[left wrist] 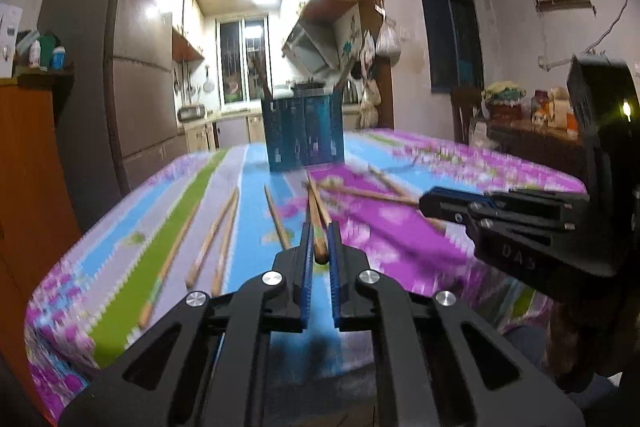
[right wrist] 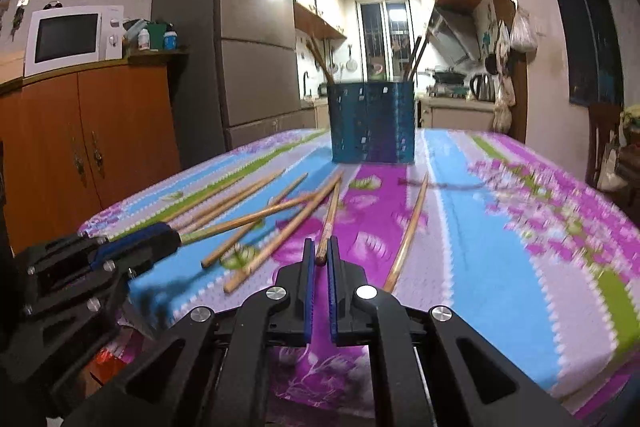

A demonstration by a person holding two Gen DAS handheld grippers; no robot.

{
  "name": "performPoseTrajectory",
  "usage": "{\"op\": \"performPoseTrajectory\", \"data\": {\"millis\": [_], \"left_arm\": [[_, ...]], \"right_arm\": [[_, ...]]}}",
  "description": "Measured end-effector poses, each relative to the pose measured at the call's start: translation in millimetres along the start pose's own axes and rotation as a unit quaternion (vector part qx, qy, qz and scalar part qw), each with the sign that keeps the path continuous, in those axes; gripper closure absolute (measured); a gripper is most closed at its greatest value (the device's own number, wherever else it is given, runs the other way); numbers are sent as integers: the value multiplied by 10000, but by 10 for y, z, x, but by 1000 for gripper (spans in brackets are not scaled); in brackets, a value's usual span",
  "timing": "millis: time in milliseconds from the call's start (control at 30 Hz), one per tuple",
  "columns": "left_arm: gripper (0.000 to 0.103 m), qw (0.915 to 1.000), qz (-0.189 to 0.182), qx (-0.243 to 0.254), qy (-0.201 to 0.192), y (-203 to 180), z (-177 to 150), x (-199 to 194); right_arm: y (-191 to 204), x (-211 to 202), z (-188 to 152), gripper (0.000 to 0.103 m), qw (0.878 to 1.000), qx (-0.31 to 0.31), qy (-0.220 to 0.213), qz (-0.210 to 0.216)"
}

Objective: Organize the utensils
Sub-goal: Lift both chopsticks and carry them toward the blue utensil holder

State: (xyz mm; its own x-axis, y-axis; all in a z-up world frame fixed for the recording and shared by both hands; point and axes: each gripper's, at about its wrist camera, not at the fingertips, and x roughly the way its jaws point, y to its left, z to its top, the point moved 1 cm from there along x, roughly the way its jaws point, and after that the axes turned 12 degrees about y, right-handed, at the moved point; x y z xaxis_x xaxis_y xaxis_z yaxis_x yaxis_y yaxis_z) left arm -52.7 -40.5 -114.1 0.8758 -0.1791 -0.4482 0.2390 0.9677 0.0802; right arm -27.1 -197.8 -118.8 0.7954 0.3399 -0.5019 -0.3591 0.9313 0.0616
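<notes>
A chopstick (left wrist: 319, 227) is pinched by the left gripper (left wrist: 319, 247), another (right wrist: 329, 223) by the right gripper (right wrist: 319, 255); several chopsticks are held upright in the blue holder (right wrist: 372, 123) on the table (right wrist: 500, 227)

Teal holder (right wrist: 371, 123), tan chopsticks (right wrist: 248, 217)
</notes>
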Motion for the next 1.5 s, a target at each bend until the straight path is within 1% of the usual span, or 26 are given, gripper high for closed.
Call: {"op": "performPoseTrajectory", "data": {"millis": [167, 300, 467, 567, 633, 800, 967, 1233, 1367, 1500], "left_arm": [[98, 9986, 52, -29, -533, 90, 386, -135], [98, 9963, 63, 7, -862, 147, 679, -169], [98, 9945, -53, -17, -1046, 266, 1117, -81], [98, 9940, -136, -38, -1084, 339, 1332, 8], [98, 9943, -247, -60, -1034, 374, 1444, 75], [98, 9948, -298, 49, -975, 422, 1665, 208], [98, 9948, -469, -15, -903, 515, 1904, 316], [98, 9949, -491, 50, -877, 549, 2196, 417], [98, 9960, -460, 183, -742, 511, 2335, 499], [98, 9968, -464, 146, -633, 581, 2480, 559]], "right_arm": [[-31, -232, 276, 97, 9990, -207, -397, -71], [-92, -329, 623, 97, 9967, -427, -688, -83], [-211, -309, 1041, 97, 9949, -600, -805, -44], [-273, -247, 1244, 97, 9950, -636, -764, 44], [-329, -195, 1392, 97, 9954, -632, -711, 125], [-443, -55, 1735, 97, 9966, -585, -473, 344], [-478, 12, 2001, 97, 9969, -614, -321, 385], [-545, -22, 2417, 97, 9974, -551, -225, 406], [-609, -42, 2648, 97, 9977, -474, -207, 446], [-665, -38, 2867, 97, 9980, -418, -161, 448]]}}
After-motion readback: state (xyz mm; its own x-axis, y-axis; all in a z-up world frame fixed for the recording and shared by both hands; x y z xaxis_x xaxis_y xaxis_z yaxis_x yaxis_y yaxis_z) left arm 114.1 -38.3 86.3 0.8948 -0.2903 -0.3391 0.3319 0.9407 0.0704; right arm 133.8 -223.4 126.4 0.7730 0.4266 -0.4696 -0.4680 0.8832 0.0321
